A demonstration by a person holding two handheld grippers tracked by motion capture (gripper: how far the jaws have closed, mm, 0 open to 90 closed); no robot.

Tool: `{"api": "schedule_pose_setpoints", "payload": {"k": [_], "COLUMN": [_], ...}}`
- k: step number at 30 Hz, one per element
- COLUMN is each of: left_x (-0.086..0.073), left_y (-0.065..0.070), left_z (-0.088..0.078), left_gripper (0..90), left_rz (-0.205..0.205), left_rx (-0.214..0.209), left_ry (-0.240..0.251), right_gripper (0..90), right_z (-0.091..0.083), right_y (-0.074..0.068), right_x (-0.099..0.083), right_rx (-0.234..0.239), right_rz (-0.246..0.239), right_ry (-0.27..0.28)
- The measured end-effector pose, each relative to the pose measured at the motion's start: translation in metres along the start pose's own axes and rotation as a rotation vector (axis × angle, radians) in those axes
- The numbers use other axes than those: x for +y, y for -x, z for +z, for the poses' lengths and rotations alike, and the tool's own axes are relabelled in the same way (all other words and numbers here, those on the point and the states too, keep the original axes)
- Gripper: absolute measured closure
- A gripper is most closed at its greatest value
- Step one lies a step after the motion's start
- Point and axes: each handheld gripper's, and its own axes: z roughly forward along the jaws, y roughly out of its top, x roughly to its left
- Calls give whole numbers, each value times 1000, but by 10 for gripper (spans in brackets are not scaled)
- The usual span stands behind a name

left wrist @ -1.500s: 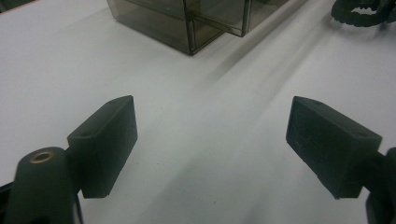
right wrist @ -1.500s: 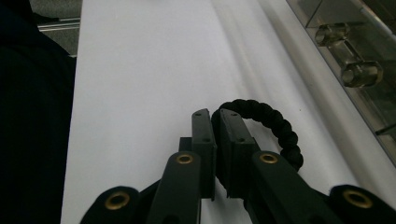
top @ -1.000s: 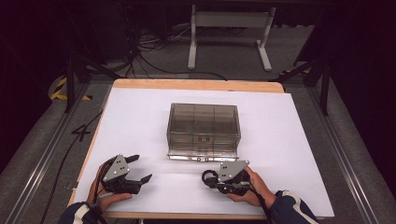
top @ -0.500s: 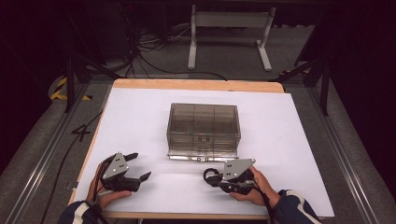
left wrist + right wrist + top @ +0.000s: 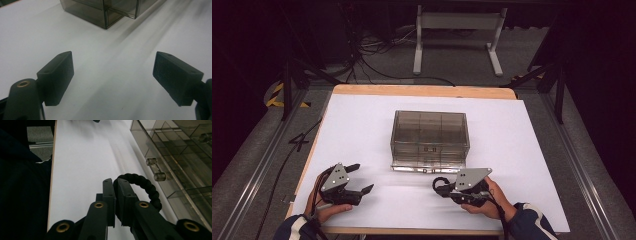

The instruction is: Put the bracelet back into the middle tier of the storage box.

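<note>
A smoky clear plastic drawer box (image 5: 430,137) stands mid-table with its drawer front toward me. My right gripper (image 5: 438,186) rests just in front of the box's right part, shut on a black braided loop (image 5: 440,181). The right gripper view shows the loop (image 5: 147,186) pinched between the closed jaws (image 5: 115,182), beside the drawer's clear knob (image 5: 156,168). My left gripper (image 5: 361,177) lies at the front left, open and holding nothing. In the left gripper view, its jaws (image 5: 112,70) are spread wide over bare white table, with the box corner (image 5: 105,12) farther ahead.
A white sheet (image 5: 362,125) covers the table, which has a wooden edge (image 5: 422,90) at the back. Beyond the table are a white stand (image 5: 457,30) and cables (image 5: 372,50) on the floor. Metal rails (image 5: 257,170) run along both sides.
My right gripper has shifted a little to the right with the black loop in it. The left gripper has barely moved.
</note>
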Motion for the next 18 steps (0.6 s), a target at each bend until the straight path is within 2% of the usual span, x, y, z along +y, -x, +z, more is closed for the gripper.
{"api": "schedule_pose_setpoints", "payload": {"k": [7,11,12,18], "left_x": [1,2,2,2], "left_y": [1,2,2,3], "left_z": [1,2,3,3], "left_gripper": [173,173,173,173], "left_rz": [27,17,30,35], "left_rx": [9,4,6,8], "left_ry": [-16,-17,-19,-22], "right_gripper": [859,859,859,859], "right_z": [-9,-17,-18,-28], "right_y": [1,0,0,1], "right_x": [2,4,4,12], "right_rx": [-14,-23,-24,-38], "right_rz": [-2,-4,-7,-14], "right_ry": [16,37,40,59]}}
